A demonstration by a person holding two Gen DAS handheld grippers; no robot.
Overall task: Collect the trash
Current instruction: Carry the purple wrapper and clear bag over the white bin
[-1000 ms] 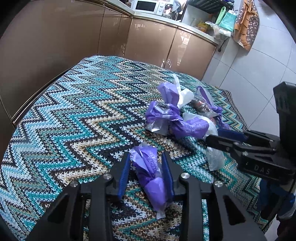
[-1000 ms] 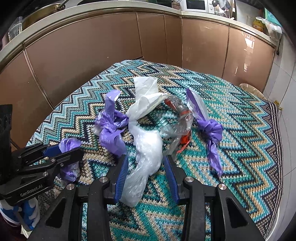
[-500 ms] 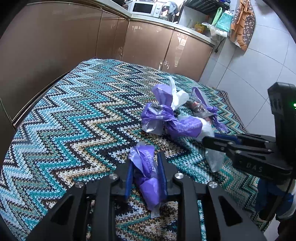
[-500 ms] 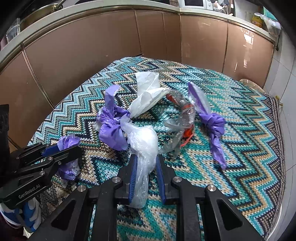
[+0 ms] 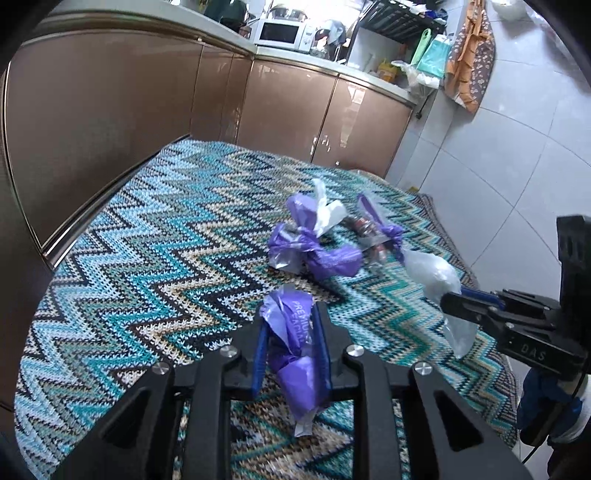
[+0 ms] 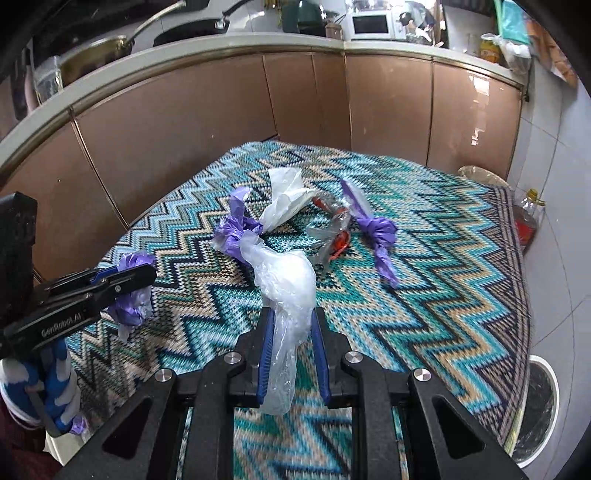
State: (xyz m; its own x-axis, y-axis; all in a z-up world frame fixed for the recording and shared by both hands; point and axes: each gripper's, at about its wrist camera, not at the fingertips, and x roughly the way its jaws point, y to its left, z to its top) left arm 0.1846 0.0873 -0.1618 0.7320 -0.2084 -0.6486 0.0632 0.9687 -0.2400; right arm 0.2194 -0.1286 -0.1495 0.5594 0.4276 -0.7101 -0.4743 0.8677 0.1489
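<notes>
The left gripper (image 5: pixel 291 345), black with blue pads, is clenched on a crumpled purple plastic wrapper (image 5: pixel 293 354) with white printed lettering; its jaws have just been closing, and the pads now press the wrapper from both sides, with the loose end hanging below them above the zigzag-knit cloth in teal, cream and navy (image 5: pixel 155 266) that covers the table. In the right wrist view the same gripper (image 6: pixel 125 273) shows at the left edge, held by a hand in a blue-and-white glove (image 6: pixel 44 384), the purple wrapper (image 6: pixel 133 299) bunched at its tips.

Further right, near the middle of the cloth, lies a knotted purple plastic bag (image 5: pixel 314 247) with a white plastic bag (image 5: pixel 328 214) touching its far side. Just beside them rests a crushed clear plastic bottle with a red label (image 6: pixel 332 236), and next to that a smaller twisted purple plastic strip (image 6: pixel 376 232).

The right gripper (image 6: pixel 291 354), of the same black-and-blue build, grasps a crumpled clear plastic bag (image 6: pixel 288 291); its jaws have just been closing too, and the pads pinch the bag's thin lower part while the puffed upper part stands beyond the fingertips. From the left wrist camera this gripper (image 5: pixel 465 306) enters from the right edge with the clear bag (image 5: pixel 436 273) lifted off the cloth.

Behind the table runs a row of glossy brown cabinet doors (image 6: pixel 303 99) under a pale worktop bearing a white microwave (image 6: pixel 373 24).
</notes>
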